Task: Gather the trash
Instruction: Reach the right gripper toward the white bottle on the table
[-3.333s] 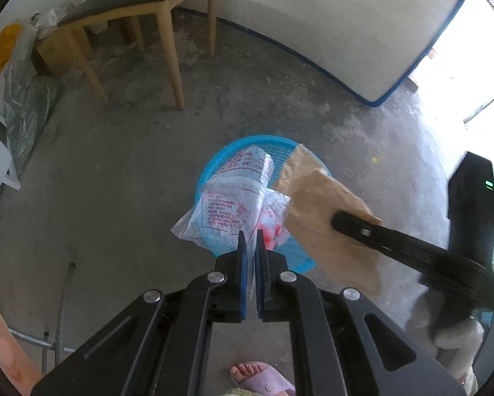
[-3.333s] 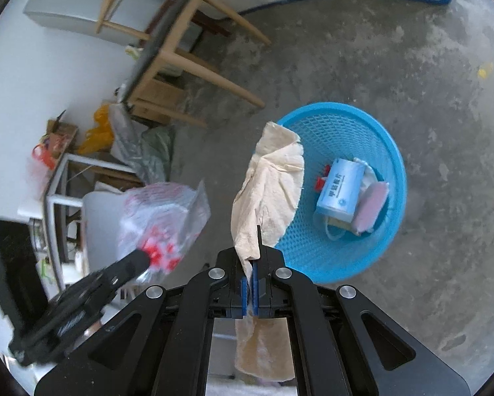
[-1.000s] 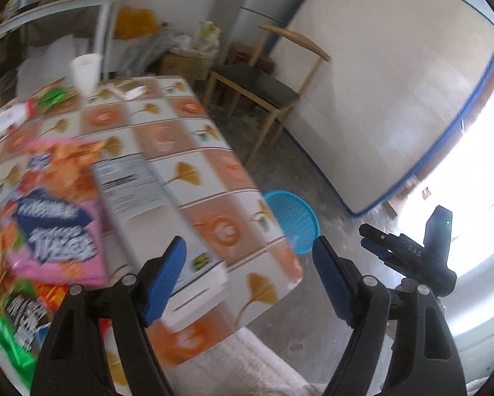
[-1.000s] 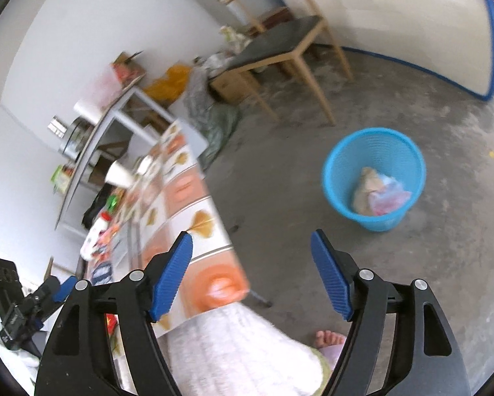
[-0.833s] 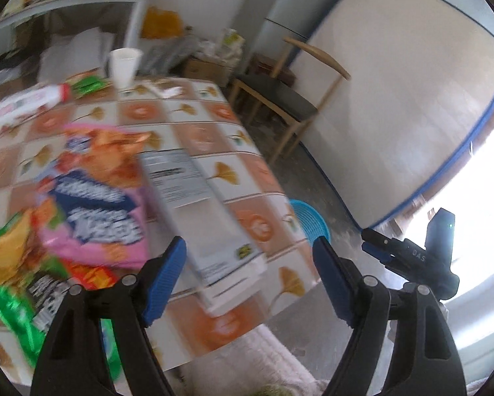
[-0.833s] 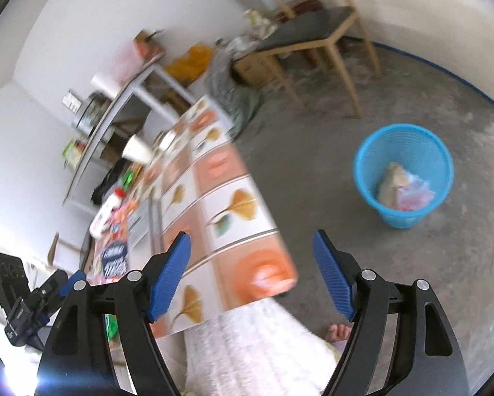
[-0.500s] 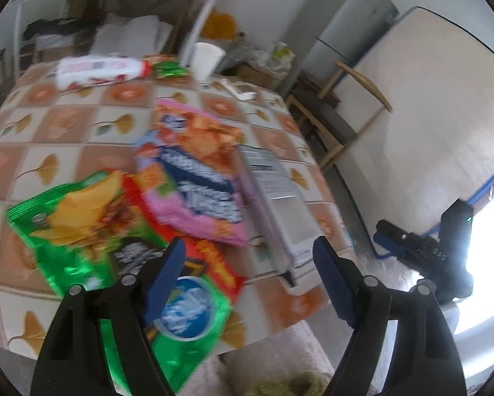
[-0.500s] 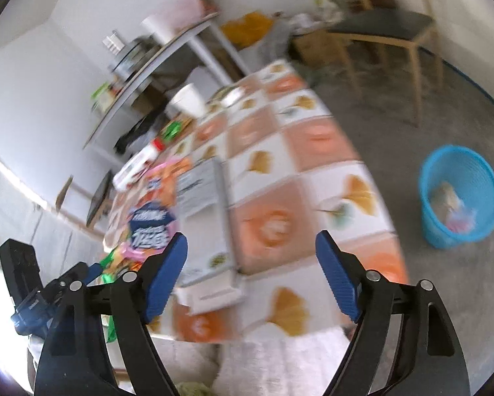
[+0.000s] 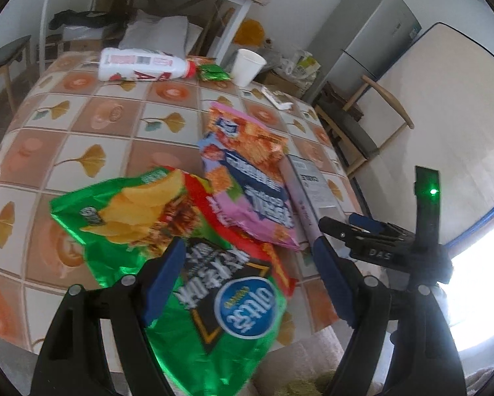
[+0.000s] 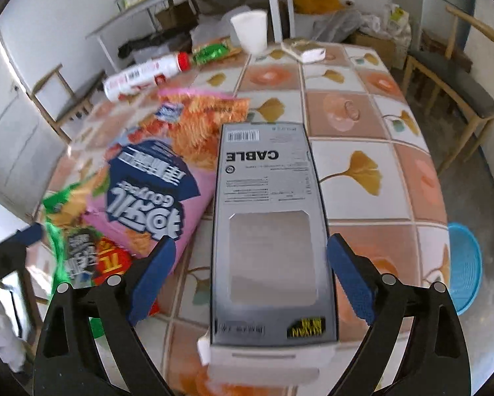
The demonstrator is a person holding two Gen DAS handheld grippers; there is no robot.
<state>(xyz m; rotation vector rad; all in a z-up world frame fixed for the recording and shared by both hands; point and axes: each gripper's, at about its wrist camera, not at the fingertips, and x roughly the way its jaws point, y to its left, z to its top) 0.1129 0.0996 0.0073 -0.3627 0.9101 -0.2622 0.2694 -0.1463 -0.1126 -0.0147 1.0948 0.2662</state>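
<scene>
Blue bin [image 10: 463,270] half hidden behind table [image 10: 352,112].

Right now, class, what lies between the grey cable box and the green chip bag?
The pink snack bag lies between the grey cable box and green chip bag, in both wrist views.

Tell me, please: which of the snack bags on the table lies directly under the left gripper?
The green chip bag with the blue round logo. It lies between the fingers of the open left gripper; the pink and orange bag lies farther away, beside the grey cable box.

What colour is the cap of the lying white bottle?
Red; the cap of the bottle shows best in the right wrist view.
</scene>
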